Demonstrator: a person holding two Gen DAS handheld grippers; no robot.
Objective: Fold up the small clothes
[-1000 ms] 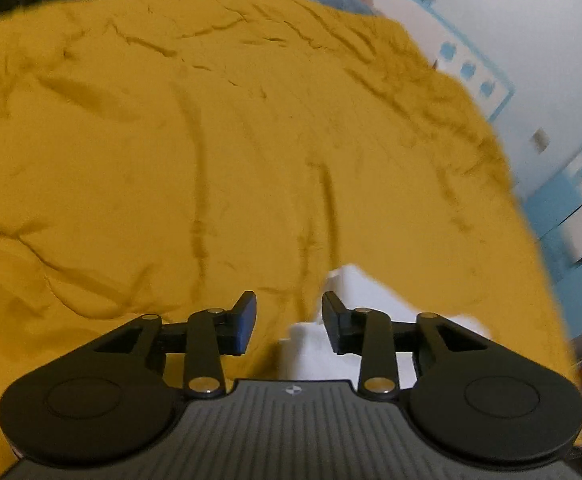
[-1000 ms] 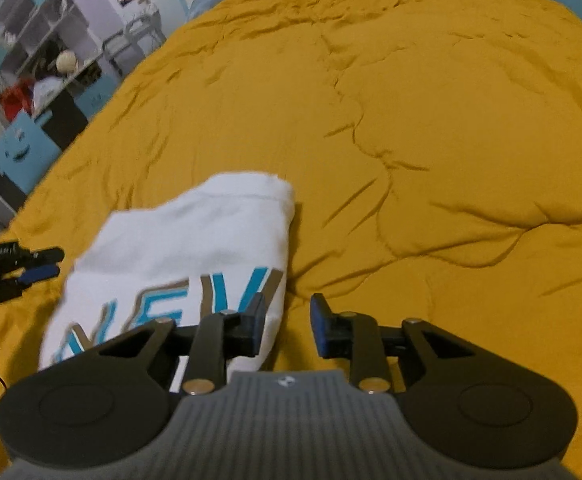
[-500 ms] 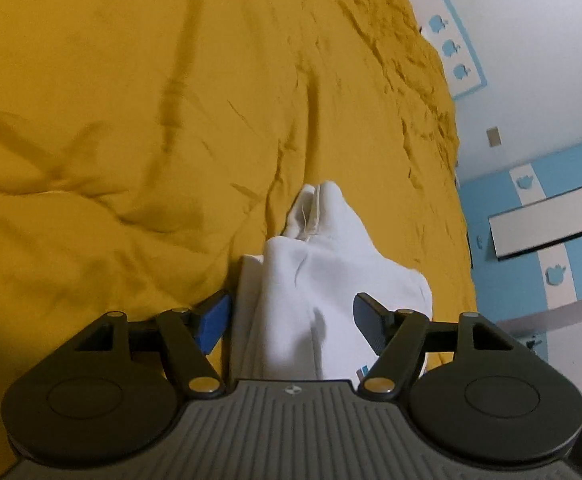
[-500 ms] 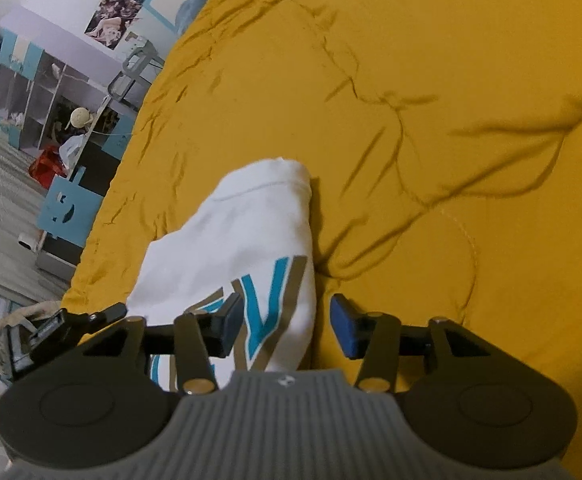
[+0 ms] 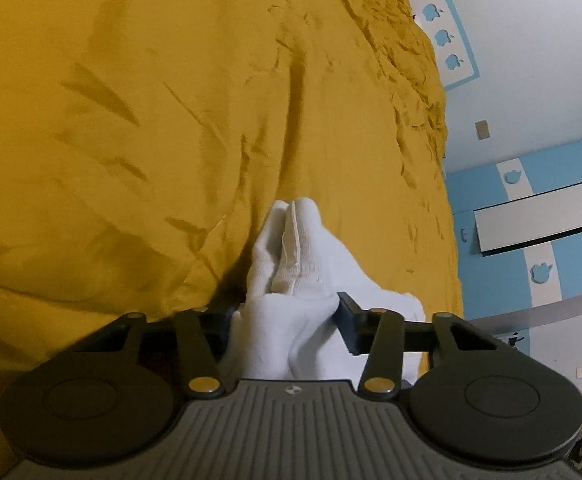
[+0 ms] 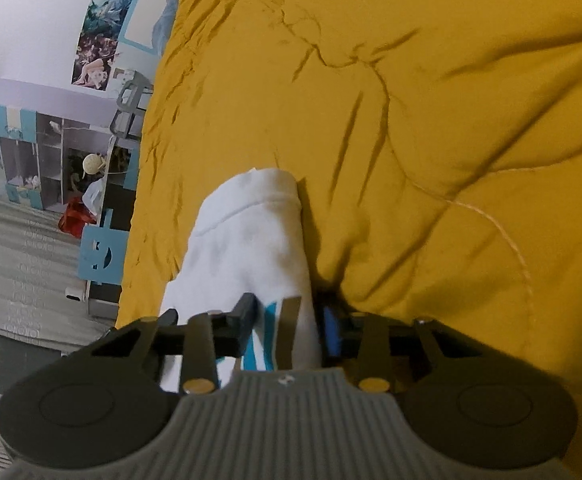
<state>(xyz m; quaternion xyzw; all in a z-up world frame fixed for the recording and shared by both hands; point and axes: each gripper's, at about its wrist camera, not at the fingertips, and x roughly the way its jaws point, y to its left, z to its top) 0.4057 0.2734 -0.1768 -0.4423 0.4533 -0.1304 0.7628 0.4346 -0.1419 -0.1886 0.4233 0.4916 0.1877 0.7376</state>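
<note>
A small white garment (image 5: 303,248) with teal and tan lettering (image 6: 269,328) lies bunched on the mustard bedspread (image 5: 131,120). My left gripper (image 5: 285,316) has a thick fold of the white cloth filling the gap between its jaws, which are closing and press on it from both sides. My right gripper (image 6: 287,316) is also closing, with the printed edge of the garment (image 6: 247,232) squeezed between its fingers. A hemmed end of the cloth sticks out ahead of each gripper. The cloth under the gripper bodies is hidden.
The wrinkled bedspread (image 6: 411,120) spreads far ahead of both grippers. The bed's edge runs down the right of the left wrist view, beside a white wall with blue stickers (image 5: 443,36). A shelf unit (image 6: 51,152) and a blue chair (image 6: 101,256) stand past the bed's left edge.
Both grippers dropped toward the bed and rolled. Each opened wide around a bunched end of the white garment and has since narrowed onto it.
</note>
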